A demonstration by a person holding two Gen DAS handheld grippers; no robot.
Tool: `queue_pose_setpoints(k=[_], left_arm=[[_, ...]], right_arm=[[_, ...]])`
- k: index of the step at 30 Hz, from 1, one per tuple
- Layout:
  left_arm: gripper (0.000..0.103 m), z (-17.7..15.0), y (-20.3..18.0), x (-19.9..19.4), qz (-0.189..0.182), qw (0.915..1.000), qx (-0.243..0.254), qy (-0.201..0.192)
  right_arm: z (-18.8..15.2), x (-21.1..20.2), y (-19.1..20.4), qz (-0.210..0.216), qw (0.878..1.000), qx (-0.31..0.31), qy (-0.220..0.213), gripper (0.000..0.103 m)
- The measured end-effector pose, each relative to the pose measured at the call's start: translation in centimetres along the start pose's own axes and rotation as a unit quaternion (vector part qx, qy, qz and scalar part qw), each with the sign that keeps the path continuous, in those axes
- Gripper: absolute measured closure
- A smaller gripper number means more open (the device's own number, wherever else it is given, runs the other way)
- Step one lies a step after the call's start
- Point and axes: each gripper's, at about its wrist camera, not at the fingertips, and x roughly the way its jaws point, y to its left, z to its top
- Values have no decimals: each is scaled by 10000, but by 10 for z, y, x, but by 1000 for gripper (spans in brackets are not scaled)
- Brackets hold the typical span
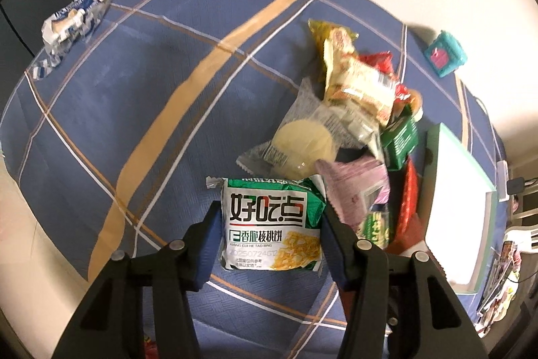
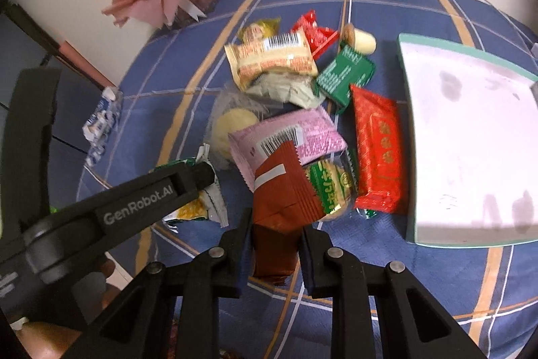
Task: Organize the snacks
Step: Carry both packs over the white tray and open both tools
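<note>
We read large characters 好吃点 on the green-and-white biscuit packet (image 1: 270, 221), with 香脆核桃饼 beneath them, then the small Latin line XIANG CUI HE TAO BING and a faint stamp that seems to be 20250724 — its last marks blur. On the black arm of the left gripper (image 2: 201, 179) stands GenRobot.AI. Barcodes show on the pink packet (image 2: 289, 137) and the beige packet (image 2: 269, 59) — their digits are too small for us.

Snack pile (image 2: 296, 110) crowds beside the tray (image 2: 470, 238); blue cloth (image 1: 134, 96) left lies open.
</note>
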Motion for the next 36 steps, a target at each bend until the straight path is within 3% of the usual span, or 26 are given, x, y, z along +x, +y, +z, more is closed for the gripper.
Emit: queue_pose_setpoints(k=[5,9,13,20,29,36], left_arm=[[47,-5,-3,-9,-39,9998,80,-184],[47,-10,-17,-12,-117,9994,272,-205],[47,-15,-45,-14,-195,9973,654,-276],[47,-21,-98,-15,-321,9901,1314,-371],[47,-23,-165,-2,-517,9785,1946,-443],[46,-21,-210,23,-602,9694,2333,-465]], right_arm=[[2,-26,-8,-3,9996,65,-269,77],[9,-37,-28,-355,9981,319,-378,77],[16,-54,-62,-822,9925,697,-580,77],[20,-83,-125,-1180,9785,1481,-822,77],[27,-100,-188,-1307,9605,2210,-1072,77],[40,-96,-216,-1310,9567,2294,-1223,77]])
